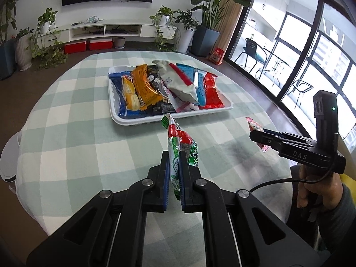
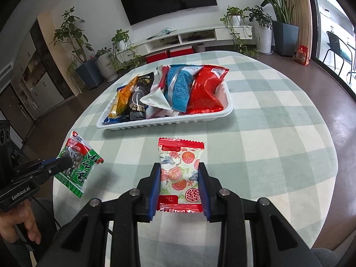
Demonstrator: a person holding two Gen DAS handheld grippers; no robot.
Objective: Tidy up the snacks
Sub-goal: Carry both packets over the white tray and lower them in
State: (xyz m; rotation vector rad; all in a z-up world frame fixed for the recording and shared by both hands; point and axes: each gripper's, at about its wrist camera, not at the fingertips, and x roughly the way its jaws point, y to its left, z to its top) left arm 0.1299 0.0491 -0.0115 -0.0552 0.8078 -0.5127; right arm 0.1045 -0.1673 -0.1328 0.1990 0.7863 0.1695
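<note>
You've got a packet in each hand, and both look clear of the check-clothed counter [image 2: 278, 133]. Your left gripper [image 1: 173, 166] is clamped edge-on along the side of the green-and-red crinkly snack packet [image 1: 181, 142], so it stands up thin between the blue pads [image 1: 165, 178], a grip that should let it slot in among the others. Your right gripper [image 2: 179, 184] is squeezed on the white-and-red sachet printed with red fruit [image 2: 180, 173], pads pressing its two side edges so the face stays flat. Ahead sits the white ribbed plastic tray [image 2: 169, 123], already crowded with orange, black, white, blue and red packets lying side by side. My read: both go in next, and free room looks scarce, so you may have to lay them on top.
</note>
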